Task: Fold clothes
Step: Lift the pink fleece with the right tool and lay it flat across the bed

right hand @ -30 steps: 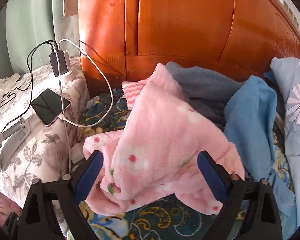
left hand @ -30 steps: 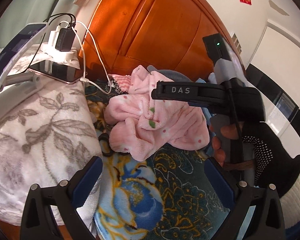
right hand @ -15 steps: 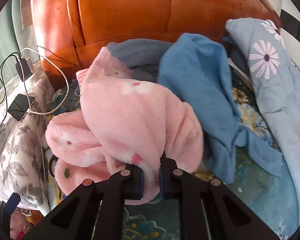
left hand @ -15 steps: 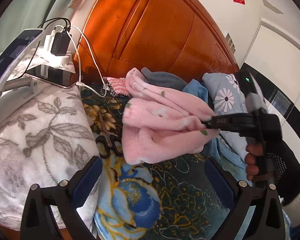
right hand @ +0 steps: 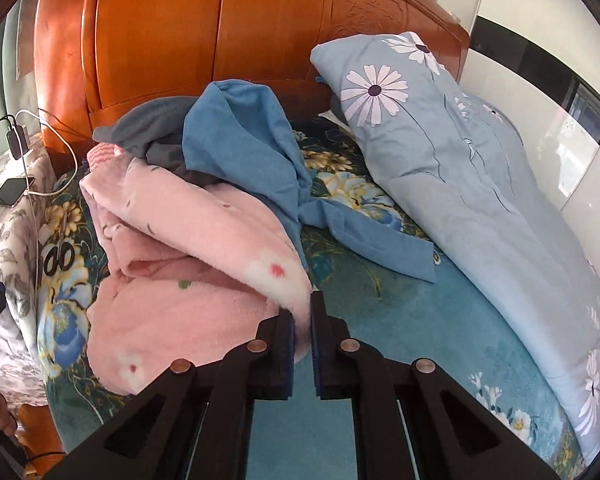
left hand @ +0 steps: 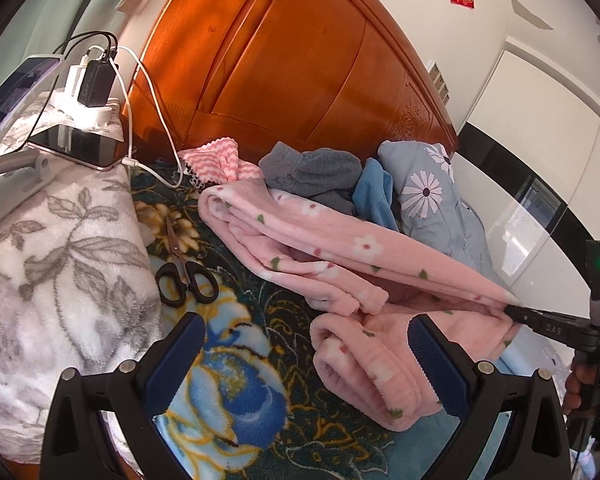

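Black scissors (left hand: 186,276) lie beside pink garment (left hand: 340,256).

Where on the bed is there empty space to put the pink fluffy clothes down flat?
The biggest bare patch is the teal blanket between the pink garment and the daisy quilt, in front of the blue cloth. A smaller patch lies near the scissors. By the headboard it is crowded with piled clothes.
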Motion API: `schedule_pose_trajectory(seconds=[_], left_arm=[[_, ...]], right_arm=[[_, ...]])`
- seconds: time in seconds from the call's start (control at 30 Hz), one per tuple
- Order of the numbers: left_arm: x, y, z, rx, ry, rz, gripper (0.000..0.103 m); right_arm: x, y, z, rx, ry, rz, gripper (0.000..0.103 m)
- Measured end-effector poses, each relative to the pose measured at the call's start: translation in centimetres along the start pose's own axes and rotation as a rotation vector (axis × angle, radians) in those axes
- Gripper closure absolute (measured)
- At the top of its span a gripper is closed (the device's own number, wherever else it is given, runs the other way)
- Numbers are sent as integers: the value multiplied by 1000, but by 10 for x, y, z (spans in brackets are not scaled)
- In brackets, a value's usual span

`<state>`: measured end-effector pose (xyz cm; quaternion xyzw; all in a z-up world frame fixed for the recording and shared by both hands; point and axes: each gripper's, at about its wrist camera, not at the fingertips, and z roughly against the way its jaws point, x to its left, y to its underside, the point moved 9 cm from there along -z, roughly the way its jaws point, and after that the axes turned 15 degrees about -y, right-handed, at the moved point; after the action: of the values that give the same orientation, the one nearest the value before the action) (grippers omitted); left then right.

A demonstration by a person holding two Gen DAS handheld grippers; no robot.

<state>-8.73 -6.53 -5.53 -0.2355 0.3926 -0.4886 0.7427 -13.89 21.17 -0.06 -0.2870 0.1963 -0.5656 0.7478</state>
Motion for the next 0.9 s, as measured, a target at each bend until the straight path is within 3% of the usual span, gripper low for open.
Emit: schedule_pose_trajectory(seconds=[0.17,0.43,0.57,0.63,0.73,0.9], left_arm=[[-16,8,-1,32,65,24,0],[-18,9,-3,28,27,-8,0],[-15,11,-6,43,23,-3,0],[-15,12,-7,47,23,-3,0],[-16,12,-6,47,25,1,0],[-23,13,-3,38,25,-14,0]], right_arm=[[19,1,-20,10,-93,-26,98],[17,14,-75,95,-105,-21,94],[-2,36,-81,127,-79,-58,70],[-7,48,-81,119,-126,-114,69],[-11,57,-83,74,-203,-211,56],[-13,55,-96,5,-267,-329,54]])
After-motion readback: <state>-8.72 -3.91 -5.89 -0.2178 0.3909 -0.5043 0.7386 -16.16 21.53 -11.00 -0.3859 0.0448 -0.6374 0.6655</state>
